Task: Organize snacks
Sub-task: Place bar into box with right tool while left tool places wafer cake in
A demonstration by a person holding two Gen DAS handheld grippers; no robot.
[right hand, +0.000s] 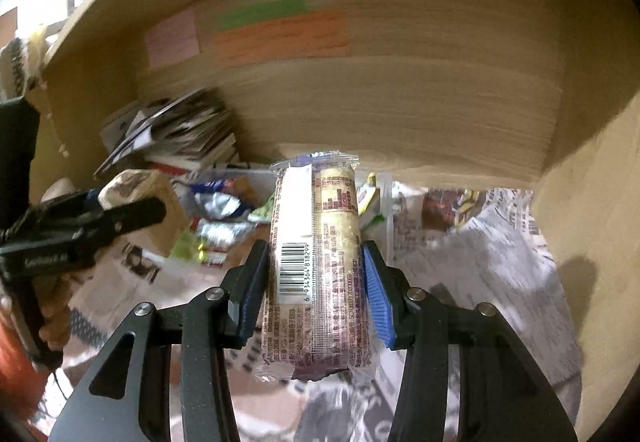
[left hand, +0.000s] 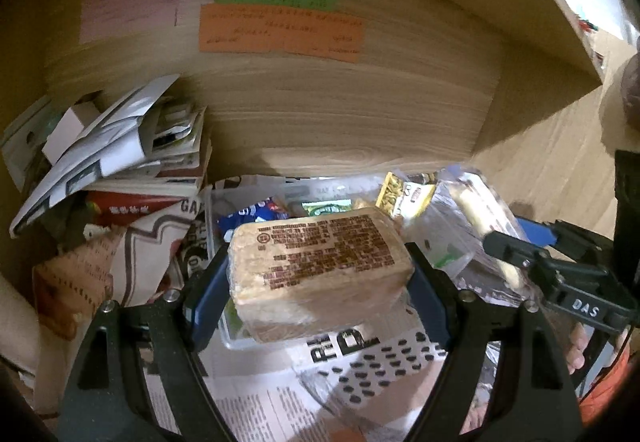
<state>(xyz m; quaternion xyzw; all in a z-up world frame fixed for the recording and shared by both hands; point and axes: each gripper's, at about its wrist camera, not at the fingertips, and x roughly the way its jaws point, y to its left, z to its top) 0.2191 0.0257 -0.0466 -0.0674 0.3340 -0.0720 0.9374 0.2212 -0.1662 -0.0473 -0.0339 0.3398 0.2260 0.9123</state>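
Note:
My left gripper (left hand: 318,278) is shut on a tan wrapped snack block (left hand: 320,270) with brown print, held above a clear plastic bin (left hand: 240,340) of snack packets. It also shows at the left of the right wrist view (right hand: 132,210). My right gripper (right hand: 314,282) is shut on a long wrapped snack roll (right hand: 316,266) with a barcode, held upright over the newspaper. That gripper and its roll (left hand: 480,210) also show at the right of the left wrist view. The bin (right hand: 386,198) with mixed packets lies behind the roll.
A wooden cubby encloses everything, with its back wall (left hand: 340,114) carrying pink, green and orange notes (left hand: 280,30). A stack of books and papers (left hand: 120,146) fills the back left corner. Newspaper (right hand: 480,262) lines the floor. A wooden side wall (right hand: 592,242) stands right.

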